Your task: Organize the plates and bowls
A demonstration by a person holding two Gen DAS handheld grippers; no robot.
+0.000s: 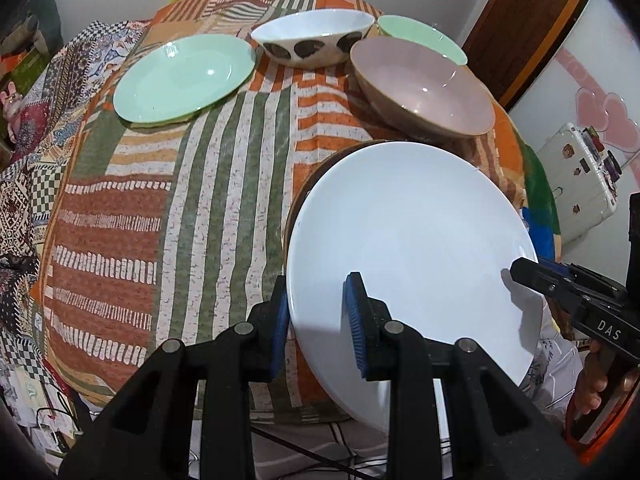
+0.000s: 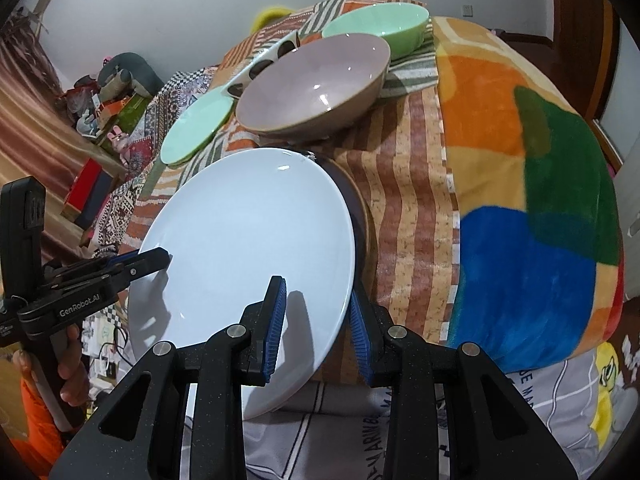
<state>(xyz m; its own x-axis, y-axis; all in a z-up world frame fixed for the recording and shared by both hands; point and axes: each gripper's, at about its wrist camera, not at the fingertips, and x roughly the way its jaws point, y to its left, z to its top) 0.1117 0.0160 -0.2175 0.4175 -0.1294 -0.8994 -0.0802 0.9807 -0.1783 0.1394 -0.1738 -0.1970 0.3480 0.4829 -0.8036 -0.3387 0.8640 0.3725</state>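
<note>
White plate sits tilted at the near edge of the patterned cloth, over a dark plate beneath, partly overhanging. Left gripper straddles its left rim, one pad under, one on top; jaws look narrowed, contact unclear. Right gripper straddles the right rim likewise. Both equally near, plate directly ahead between them. Green plate, pink bowl, spotted bowl, green bowl lie farther back.
</note>
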